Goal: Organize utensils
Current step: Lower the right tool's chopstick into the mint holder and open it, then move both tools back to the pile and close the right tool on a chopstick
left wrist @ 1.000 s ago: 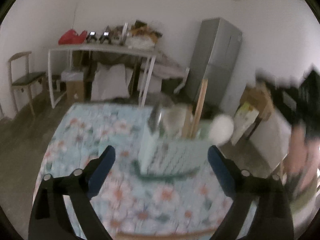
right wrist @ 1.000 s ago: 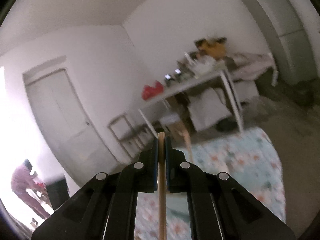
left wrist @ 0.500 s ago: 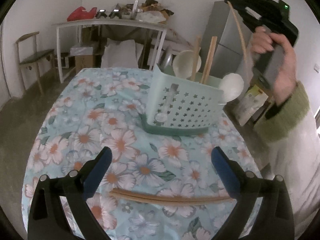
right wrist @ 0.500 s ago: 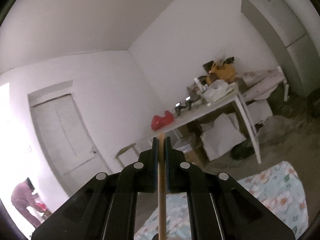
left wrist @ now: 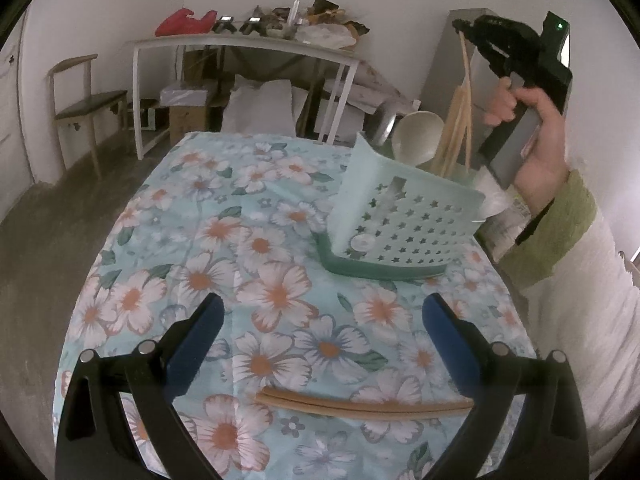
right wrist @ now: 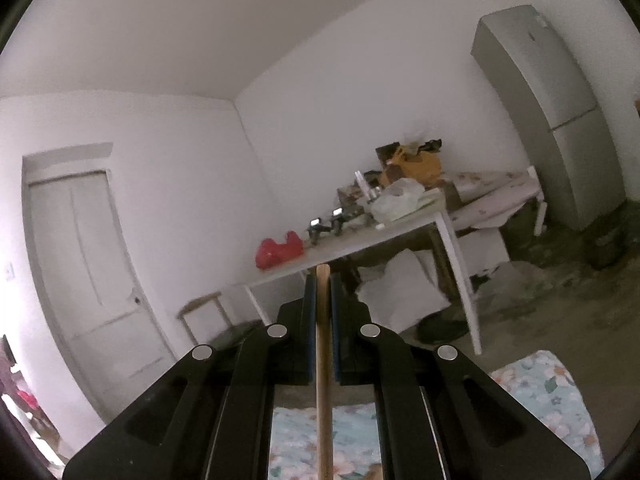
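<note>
A mint green star-holed utensil basket (left wrist: 404,216) stands on the floral tablecloth (left wrist: 260,248), holding a white ladle (left wrist: 418,136) and several upright wooden chopsticks (left wrist: 450,144). Above it a person's hand holds my right gripper (left wrist: 460,28), shut on one chopstick (left wrist: 466,92) that hangs down; its lower end is among the standing sticks. In the right wrist view that chopstick (right wrist: 322,360) is pinched upright in the right gripper (right wrist: 322,280). My left gripper (left wrist: 322,336) is open low over the cloth. A pair of chopsticks (left wrist: 360,402) lies crosswise just short of its fingertips.
A white side table (left wrist: 240,42) piled with clutter stands against the far wall, with a chair (left wrist: 80,100) to its left. A grey fridge (right wrist: 552,120) stands at the right, a door (right wrist: 80,260) at the left. A green-cuffed sleeve (left wrist: 552,240) borders the table's right edge.
My left gripper has sunk toward the cloth and the lying chopsticks. The right gripper has swung in from the right, bringing its chopstick over the basket.
</note>
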A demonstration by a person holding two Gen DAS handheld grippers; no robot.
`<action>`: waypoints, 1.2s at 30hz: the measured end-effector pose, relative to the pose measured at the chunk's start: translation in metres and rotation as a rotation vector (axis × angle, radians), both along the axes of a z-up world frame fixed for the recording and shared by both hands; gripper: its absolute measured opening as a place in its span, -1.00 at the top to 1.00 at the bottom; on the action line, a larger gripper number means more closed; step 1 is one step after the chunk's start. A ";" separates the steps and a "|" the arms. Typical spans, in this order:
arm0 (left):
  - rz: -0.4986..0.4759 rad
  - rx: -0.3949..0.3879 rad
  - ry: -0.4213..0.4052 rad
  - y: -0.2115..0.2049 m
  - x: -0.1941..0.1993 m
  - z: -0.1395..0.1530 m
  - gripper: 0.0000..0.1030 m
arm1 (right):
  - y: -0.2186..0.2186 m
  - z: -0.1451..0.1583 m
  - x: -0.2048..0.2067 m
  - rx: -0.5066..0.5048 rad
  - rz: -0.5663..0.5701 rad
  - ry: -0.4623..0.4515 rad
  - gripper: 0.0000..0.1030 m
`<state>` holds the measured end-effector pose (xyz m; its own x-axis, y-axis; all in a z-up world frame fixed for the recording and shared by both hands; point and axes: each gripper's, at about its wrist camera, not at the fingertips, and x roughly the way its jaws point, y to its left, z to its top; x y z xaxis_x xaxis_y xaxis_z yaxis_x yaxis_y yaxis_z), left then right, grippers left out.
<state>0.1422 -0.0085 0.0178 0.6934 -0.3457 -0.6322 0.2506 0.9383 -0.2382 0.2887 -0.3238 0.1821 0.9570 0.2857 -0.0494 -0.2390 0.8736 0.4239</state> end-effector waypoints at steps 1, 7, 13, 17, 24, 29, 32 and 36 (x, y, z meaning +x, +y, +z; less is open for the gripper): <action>0.001 -0.001 0.000 0.001 0.000 0.000 -0.89 | 0.001 -0.004 -0.003 -0.015 -0.009 -0.002 0.90; 0.008 -0.007 -0.001 0.001 0.000 0.001 -0.89 | 0.001 -0.006 -0.005 -0.050 -0.029 -0.002 0.89; 0.018 -0.003 -0.005 0.002 -0.003 0.002 -0.89 | 0.002 -0.003 -0.004 -0.060 -0.025 0.007 0.88; 0.028 0.015 -0.006 0.001 -0.005 0.002 -0.89 | -0.003 -0.001 -0.021 -0.073 -0.004 0.023 0.56; 0.063 0.049 -0.007 0.003 -0.009 0.002 -0.89 | -0.019 0.018 -0.091 -0.085 0.015 -0.019 0.10; 0.096 0.104 -0.006 0.002 -0.012 -0.001 -0.89 | -0.013 0.003 -0.131 -0.160 0.178 0.071 -0.04; 0.122 0.188 0.045 -0.002 -0.011 -0.012 -0.89 | 0.005 -0.041 -0.129 -0.219 0.324 0.281 -0.05; 0.145 0.356 0.134 -0.010 -0.008 -0.034 -0.89 | 0.043 -0.119 -0.124 -0.327 0.470 0.589 -0.01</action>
